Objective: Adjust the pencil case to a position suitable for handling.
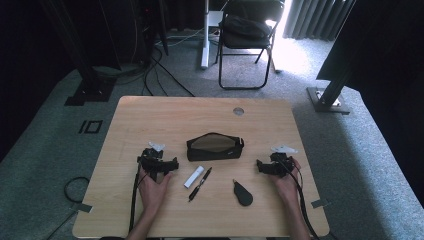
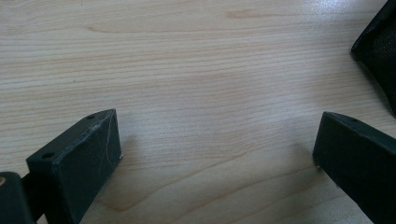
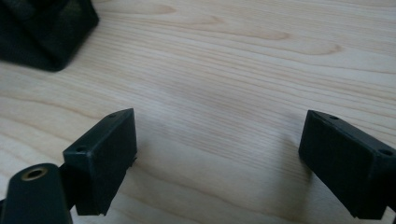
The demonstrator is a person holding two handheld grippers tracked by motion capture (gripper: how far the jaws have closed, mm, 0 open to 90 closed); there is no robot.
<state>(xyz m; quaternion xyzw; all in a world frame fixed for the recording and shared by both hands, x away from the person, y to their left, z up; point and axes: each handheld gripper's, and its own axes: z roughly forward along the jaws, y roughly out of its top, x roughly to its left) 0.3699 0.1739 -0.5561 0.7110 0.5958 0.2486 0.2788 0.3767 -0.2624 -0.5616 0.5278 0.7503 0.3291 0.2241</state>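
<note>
Both grippers, left point(image 1: 159, 161) and right point(image 1: 271, 166), rest wide open and empty beside the pouch point(image 1: 215, 146). Probably best to pinch the pen point(image 1: 200, 183) mid-barrel, squarely, while steadying the pouch.

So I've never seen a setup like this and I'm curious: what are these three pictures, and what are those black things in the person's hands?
There is no machine here: a person holds a hand-held grasping tool in each hand. The high view looks down on the light wooden table. There you see the left tool and the right tool. The other two pictures come from small cameras riding on each tool, looking along its two black jaws at the wood. Both tools stand open and hold nothing. Between them lie a black zipped fabric pouch, a small white stick-shaped object, a black pen and a flat black teardrop-shaped item.
</note>
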